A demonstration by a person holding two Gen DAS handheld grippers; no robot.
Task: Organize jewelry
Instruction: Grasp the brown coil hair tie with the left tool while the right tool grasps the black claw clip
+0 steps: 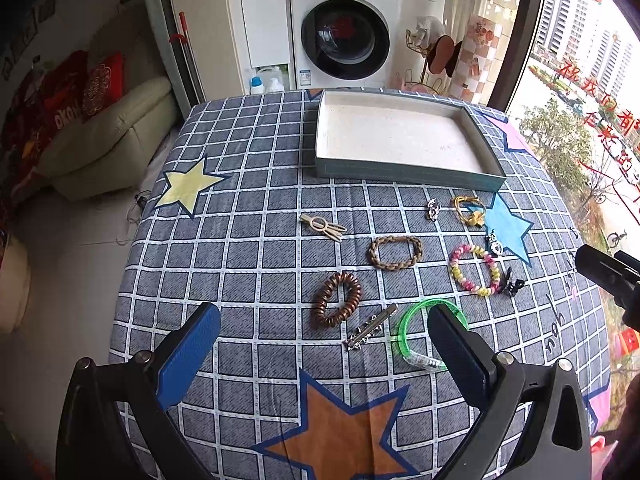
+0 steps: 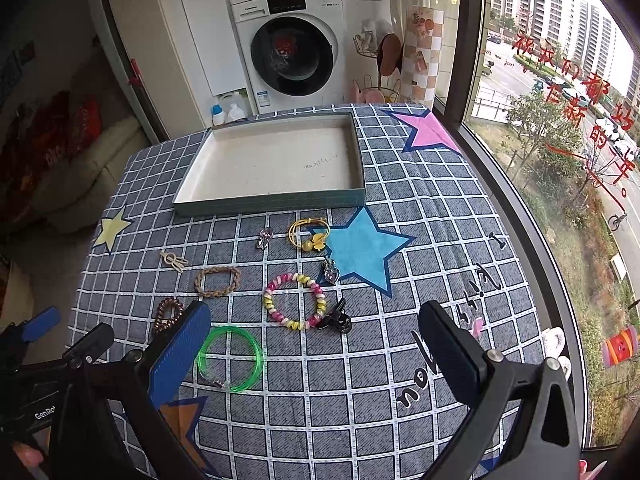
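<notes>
the left hand-held gripper (image 1: 324, 344) has a black plastic frame with two wide arms, each with a silver screw near the finger base. the fingers (image 1: 188, 354) carry blue ribbed pads. the right hand-held gripper (image 2: 314, 344) has the same look. white letters "genro" are printed on the left one's body.

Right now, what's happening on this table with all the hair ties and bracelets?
A person holds a gripper in each hand over the checked cloth, set to sort jewelry into the tray. Nothing is in the tray yet, and neither gripper holds anything. The left gripper hangs open near the brown coil tie and silver clip. The right gripper is open near the green bangle.
</notes>
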